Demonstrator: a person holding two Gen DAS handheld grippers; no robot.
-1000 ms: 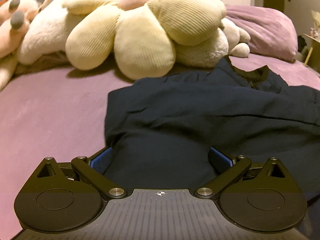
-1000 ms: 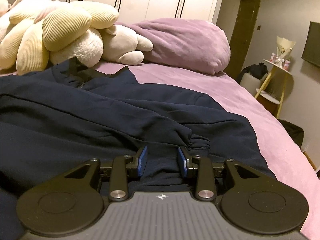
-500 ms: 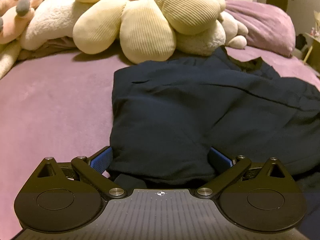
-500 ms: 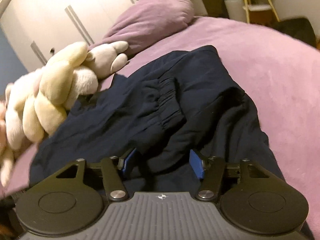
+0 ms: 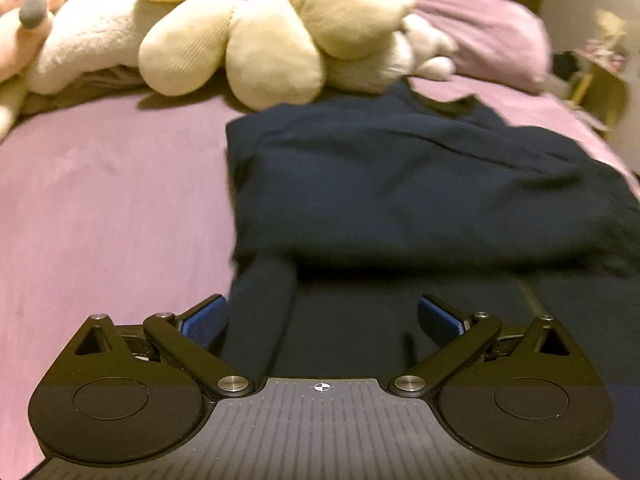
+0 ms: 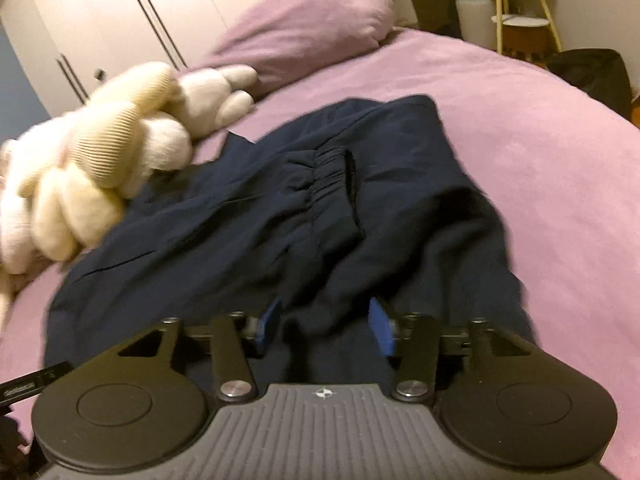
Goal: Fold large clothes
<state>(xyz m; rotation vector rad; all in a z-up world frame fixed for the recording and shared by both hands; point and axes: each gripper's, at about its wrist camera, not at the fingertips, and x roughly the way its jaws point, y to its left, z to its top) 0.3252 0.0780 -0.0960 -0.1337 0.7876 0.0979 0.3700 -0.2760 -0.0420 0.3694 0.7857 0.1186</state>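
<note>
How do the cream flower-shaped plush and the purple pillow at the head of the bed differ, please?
The flower-shaped plush is cream, ribbed and split into petals; the purple pillow is one smooth mound. The plush borders the navy garment; the pillow lies behind it. Both rest on the purple bedspread.

A bed covered in a mauve spread (image 6: 520, 128) fills most of both views. A matching pillow (image 6: 316, 20) and cream plush toys (image 5: 256, 36) lie at its head. White wardrobe doors with dark handles (image 6: 120, 12) stand at upper left; a small side stand with yellow legs (image 6: 520, 20) occupies the upper right. Lighting is warm and dim.
</note>
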